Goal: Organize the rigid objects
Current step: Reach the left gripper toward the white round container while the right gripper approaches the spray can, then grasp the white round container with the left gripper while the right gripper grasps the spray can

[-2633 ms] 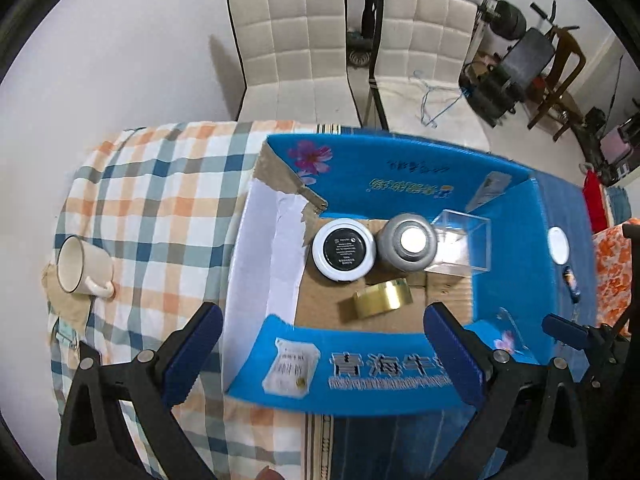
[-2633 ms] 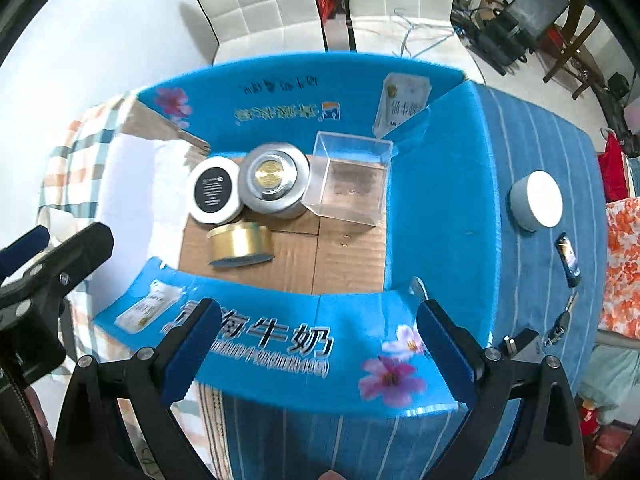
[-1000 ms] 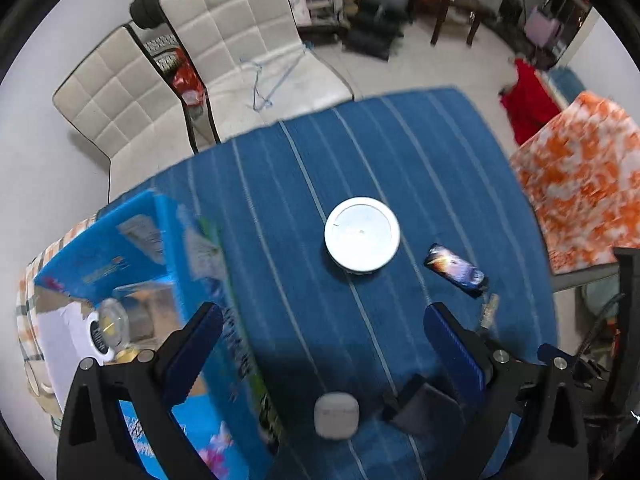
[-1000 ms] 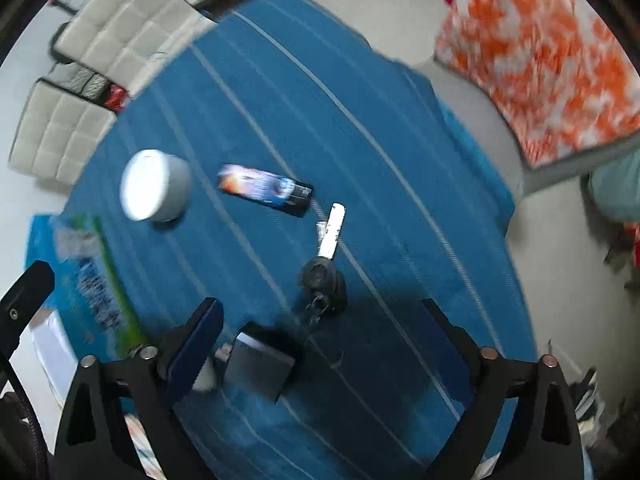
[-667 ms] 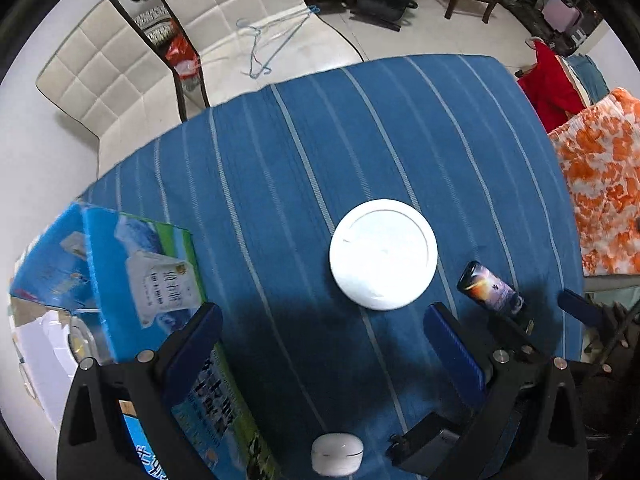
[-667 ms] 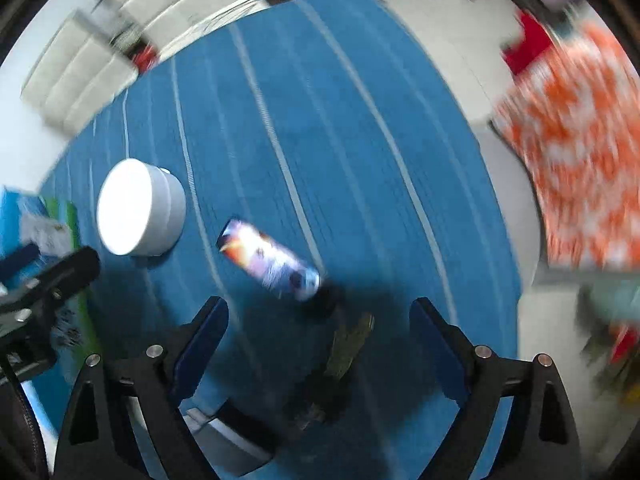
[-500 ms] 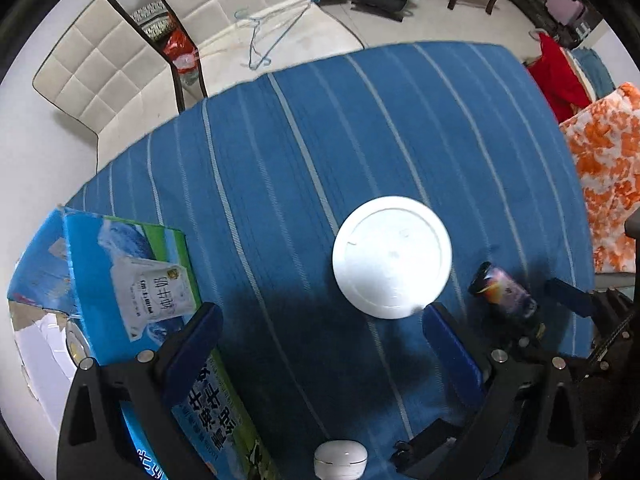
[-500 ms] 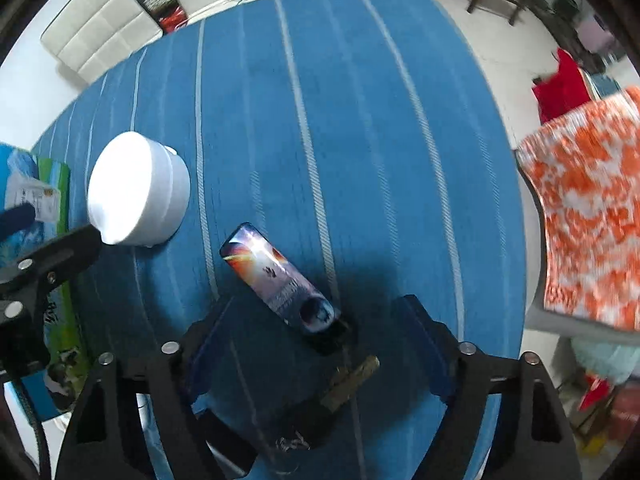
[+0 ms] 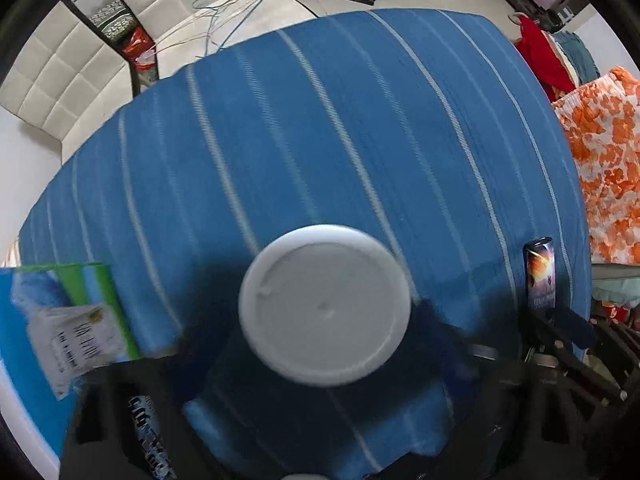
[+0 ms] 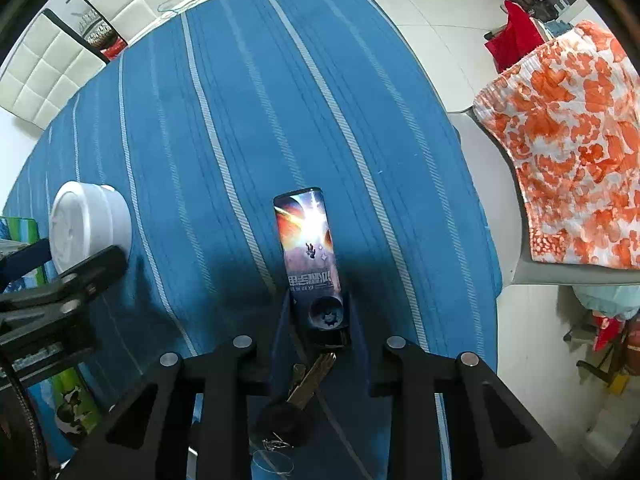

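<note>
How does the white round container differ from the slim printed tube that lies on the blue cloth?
The white round container is plain, wide and stands upright; the printed tube is colourful, narrow and lies flat. The right gripper is shut on the tube's dark end, while the left gripper flanks the container, grip unclear. Both rest on the blue striped cloth.

You've got a blue striped tablecloth covering the table, with white quilted chairs pushed up at the far side and a few wire hangers lying on one seat. Off to the right there's an orange-and-white floral cloth and something red on the floor.
</note>
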Motion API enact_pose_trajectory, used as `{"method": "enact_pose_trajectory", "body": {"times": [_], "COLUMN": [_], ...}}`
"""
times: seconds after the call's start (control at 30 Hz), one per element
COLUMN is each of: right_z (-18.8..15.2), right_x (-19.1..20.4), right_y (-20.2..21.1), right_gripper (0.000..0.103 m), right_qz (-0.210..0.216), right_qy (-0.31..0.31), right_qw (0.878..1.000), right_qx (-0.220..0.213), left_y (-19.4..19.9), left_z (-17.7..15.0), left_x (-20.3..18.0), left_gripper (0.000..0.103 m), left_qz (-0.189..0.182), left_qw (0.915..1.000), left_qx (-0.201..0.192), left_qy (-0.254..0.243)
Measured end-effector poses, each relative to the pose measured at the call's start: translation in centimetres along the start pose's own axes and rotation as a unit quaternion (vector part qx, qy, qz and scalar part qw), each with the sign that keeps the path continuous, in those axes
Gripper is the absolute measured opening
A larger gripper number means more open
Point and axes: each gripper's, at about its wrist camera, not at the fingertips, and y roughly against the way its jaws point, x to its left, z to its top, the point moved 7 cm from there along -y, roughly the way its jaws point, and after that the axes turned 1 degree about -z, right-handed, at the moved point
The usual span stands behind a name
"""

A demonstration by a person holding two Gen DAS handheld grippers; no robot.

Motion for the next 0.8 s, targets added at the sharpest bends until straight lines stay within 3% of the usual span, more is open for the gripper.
{"method": "enact_pose_trajectory", "body": {"times": [0.37, 0.8], "right_z": [-0.2, -2.3], "right_x": [-0.4, -0.1], "right_y": [-0.3, 6.2], "right_gripper": [0.027, 0.027], "right_qz": [-0.01, 0.002], "right_qy": [-0.022, -0.006], "right_qw": [1.0, 0.998], "right_qx": [-0.009, -0.066], "left_y": [1.5, 7.2], "left_z": [-1.1, -4.0], "left_x": [-0.4, -0.7], "left_gripper": [0.065, 0.065], "left_qz": [0.0, -0.046], "left_qw": [0.9992, 0.9942], "left_qx": [-0.036, -0.088], "left_qy": [0.015, 0.041]}}
